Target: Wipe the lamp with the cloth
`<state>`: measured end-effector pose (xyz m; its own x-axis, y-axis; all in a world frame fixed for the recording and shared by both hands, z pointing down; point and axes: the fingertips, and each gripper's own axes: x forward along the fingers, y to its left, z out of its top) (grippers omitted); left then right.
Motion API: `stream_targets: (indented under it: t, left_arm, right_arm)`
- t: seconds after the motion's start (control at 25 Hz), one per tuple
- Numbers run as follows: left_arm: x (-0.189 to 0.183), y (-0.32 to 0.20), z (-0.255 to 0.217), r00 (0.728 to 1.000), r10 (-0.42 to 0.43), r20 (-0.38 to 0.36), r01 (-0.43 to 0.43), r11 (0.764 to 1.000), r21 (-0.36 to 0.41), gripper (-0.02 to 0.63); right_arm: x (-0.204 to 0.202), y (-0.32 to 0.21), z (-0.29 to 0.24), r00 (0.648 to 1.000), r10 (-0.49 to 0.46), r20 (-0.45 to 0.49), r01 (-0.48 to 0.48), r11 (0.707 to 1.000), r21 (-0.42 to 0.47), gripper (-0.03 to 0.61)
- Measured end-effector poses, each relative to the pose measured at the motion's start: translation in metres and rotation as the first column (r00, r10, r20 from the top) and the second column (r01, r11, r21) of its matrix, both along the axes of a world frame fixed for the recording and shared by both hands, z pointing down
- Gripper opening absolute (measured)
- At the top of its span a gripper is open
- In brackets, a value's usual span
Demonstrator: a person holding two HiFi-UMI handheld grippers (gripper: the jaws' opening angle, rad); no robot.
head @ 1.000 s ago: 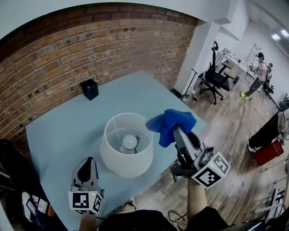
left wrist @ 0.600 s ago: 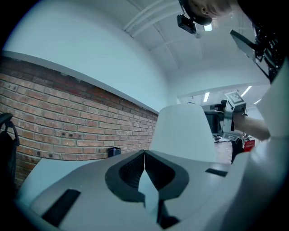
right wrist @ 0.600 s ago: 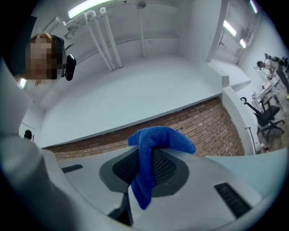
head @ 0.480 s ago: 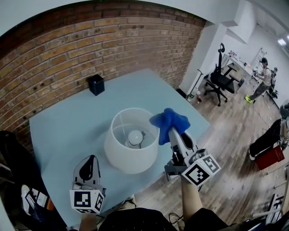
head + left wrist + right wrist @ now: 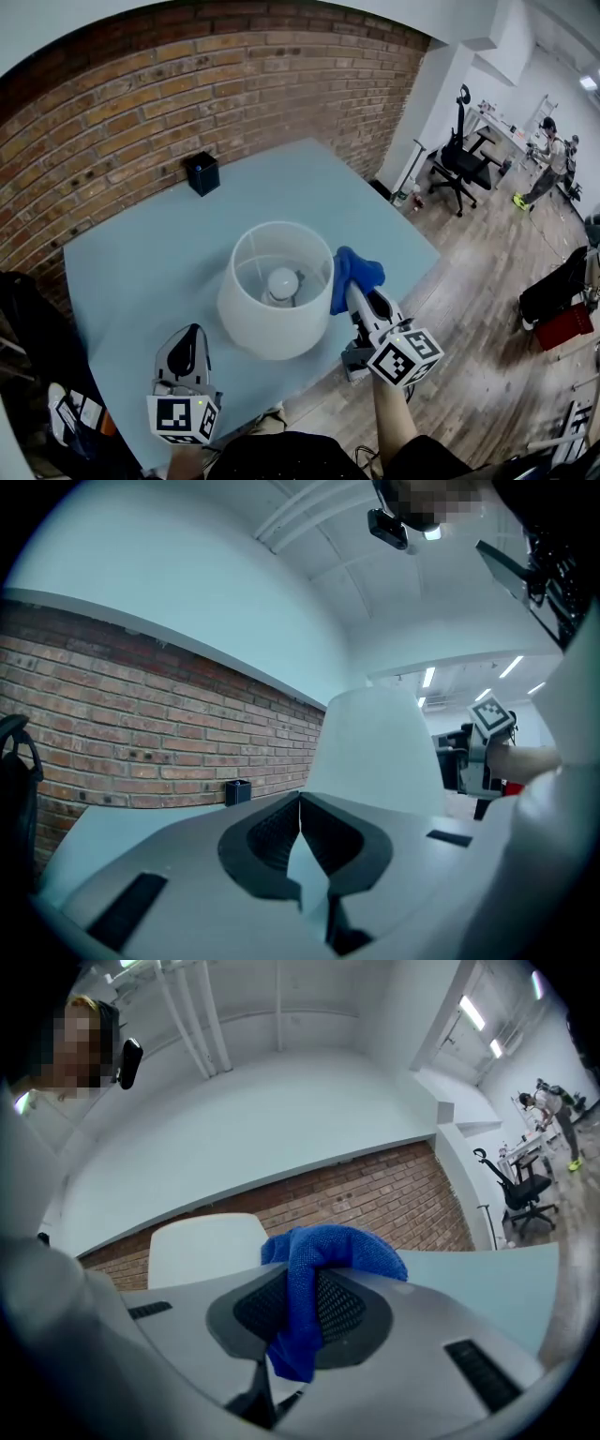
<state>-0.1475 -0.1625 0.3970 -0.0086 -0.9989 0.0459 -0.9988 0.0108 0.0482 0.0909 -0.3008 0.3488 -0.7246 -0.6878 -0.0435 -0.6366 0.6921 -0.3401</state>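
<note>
Cloth (image 5: 352,270) clamped in my right gripper (image 5: 355,296) sits at the lamp (image 5: 272,319) rim, left gripper (image 5: 184,353) closed empty; wiping seems about to start, needing a pressed sweep around.

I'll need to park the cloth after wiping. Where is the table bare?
Bare: the wide strip between the box and the lamp, the table's left side, and the far right corner beyond the cloth. Crowded: the near edge, where the left gripper and right gripper flank the lamp.

The right gripper (image 5: 350,287) has brought the cloth (image 5: 355,269) against the lamp (image 5: 270,328).
</note>
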Motion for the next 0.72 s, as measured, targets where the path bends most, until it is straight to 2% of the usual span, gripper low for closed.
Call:
stream_targets:
  t: [0.4,0.56,0.72]
  left_arm:
    - [-0.001,-0.008,0.006,1.000,-0.001,-0.012,0.001,1.000,-0.013,0.009]
    - [-0.005,-0.015,0.009,1.000,-0.005,-0.026,0.004,1.000,-0.020,0.008]
    - [-0.014,-0.031,-0.001,1.000,-0.007,-0.029,0.007,1.000,0.004,0.009]
  right_arm:
    - [0.015,-0.009,0.066,0.994,0.008,-0.106,-0.023,0.990,-0.140,0.060]
    - [0.024,-0.019,0.066,0.997,0.005,-0.083,-0.018,0.987,-0.157,0.060]
    - [0.029,-0.034,0.035,1.000,-0.026,-0.008,0.025,0.992,-0.125,0.060]
